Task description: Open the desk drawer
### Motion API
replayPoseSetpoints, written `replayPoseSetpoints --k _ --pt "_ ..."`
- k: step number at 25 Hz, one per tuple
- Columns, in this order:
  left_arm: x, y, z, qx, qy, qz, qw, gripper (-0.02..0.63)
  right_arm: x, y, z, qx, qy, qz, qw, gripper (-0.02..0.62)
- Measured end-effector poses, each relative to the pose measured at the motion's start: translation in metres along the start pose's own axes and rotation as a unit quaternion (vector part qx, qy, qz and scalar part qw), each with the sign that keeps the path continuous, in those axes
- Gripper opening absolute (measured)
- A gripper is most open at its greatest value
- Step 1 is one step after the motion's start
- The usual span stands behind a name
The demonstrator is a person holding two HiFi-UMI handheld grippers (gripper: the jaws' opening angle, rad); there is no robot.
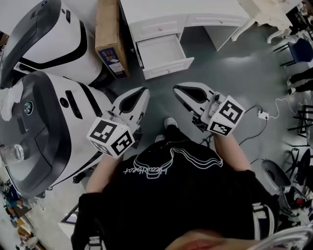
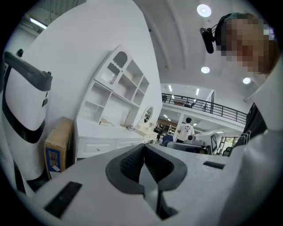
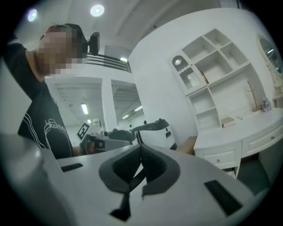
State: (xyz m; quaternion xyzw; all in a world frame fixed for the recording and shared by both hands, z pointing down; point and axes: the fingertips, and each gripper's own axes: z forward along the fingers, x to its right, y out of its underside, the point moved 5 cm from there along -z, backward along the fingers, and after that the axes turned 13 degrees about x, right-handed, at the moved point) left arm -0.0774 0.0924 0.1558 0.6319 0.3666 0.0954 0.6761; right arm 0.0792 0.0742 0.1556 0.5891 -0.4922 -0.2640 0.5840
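Two grippers are held close in front of the person's black shirt (image 1: 176,195), side by side and apart from each other, both well short of the desk (image 1: 161,9). The left gripper (image 1: 145,91) has its jaws pressed together with nothing between them; its own view shows the dark pads meeting along one seam. The right gripper (image 1: 177,88) is the same: jaws fully together, holding nothing. The drawer (image 1: 164,52) stands pulled out from the white desk's left-hand pedestal, its pale inside facing up over the grey floor (image 1: 234,73). It lies ahead of the two grippers, roughly between their lines, touched by neither. A tall cardboard box (image 1: 108,34) leans just beside the desk on its left, and two large white and grey machines (image 1: 41,117) fill the left of the head view. From the left gripper view a white shelf unit (image 2: 119,84) rises above the desk top. A white cable with a plug (image 1: 263,115) lies on the floor to the right.
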Motion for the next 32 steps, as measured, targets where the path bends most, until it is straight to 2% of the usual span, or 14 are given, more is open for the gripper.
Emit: replayPoseSetpoints --k 6,10,17,25,32 --pt "0.026 -0.018 -0.01 0.007 0.019 0.044 0.9988 0.005 -0.019 -0.023 -0.006 0.03 -0.01 -0.01 0.999 0.006" --pt "0.035 -0.024 -0.011 0.015 0.021 0.048 0.9985 0.005 -0.025 -0.029 -0.009 0.037 -0.014 0.0 0.999 0.006" --pt "0.038 -0.025 -0.009 0.013 0.03 0.049 0.9983 0.005 -0.027 -0.035 -0.013 0.042 -0.008 -0.014 0.999 0.006" --pt "0.033 -0.017 -0.006 0.002 0.025 0.031 0.9992 0.005 -0.022 -0.027 -0.011 0.041 -0.007 -0.002 0.999 0.006" --pt "0.029 -0.012 -0.005 -0.002 0.024 0.037 0.999 0.005 -0.02 -0.022 -0.01 0.038 -0.003 0.0 0.999 0.006"
